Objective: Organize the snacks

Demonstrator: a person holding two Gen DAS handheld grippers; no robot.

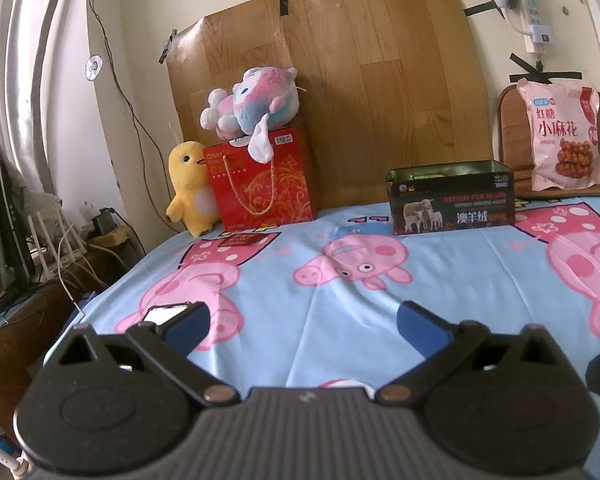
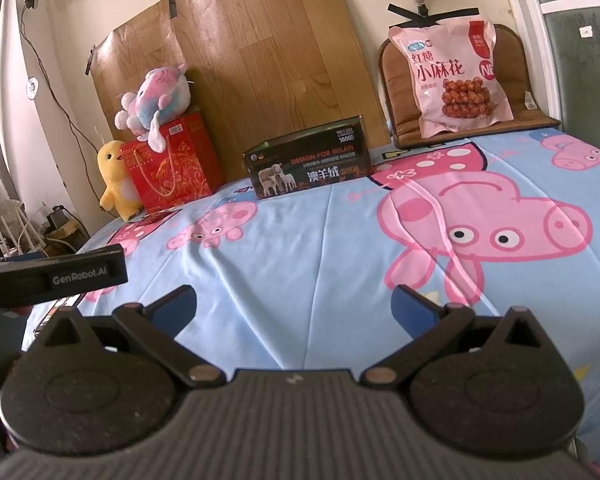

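**Open box at the back, snack bag propped upright**

The dark box [image 1: 452, 200] stands lidless by the wood panel [image 1: 340, 80], its contents barely visible. The pink snack bag [image 2: 454, 76] leans upright against a cushion [image 2: 512, 60], long axis vertical. The left gripper [image 1: 302, 320] and right gripper [image 2: 294, 306] are both spread wide, holding nothing, over the sheet [image 2: 300, 240].

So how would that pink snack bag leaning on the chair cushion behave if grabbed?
The pink snack bag looks puffy and soft-sided, so it would probably crumple and sag. It stands propped against the chair cushion, so a push would likely topple it. Its film looks glossy, possibly slippery.
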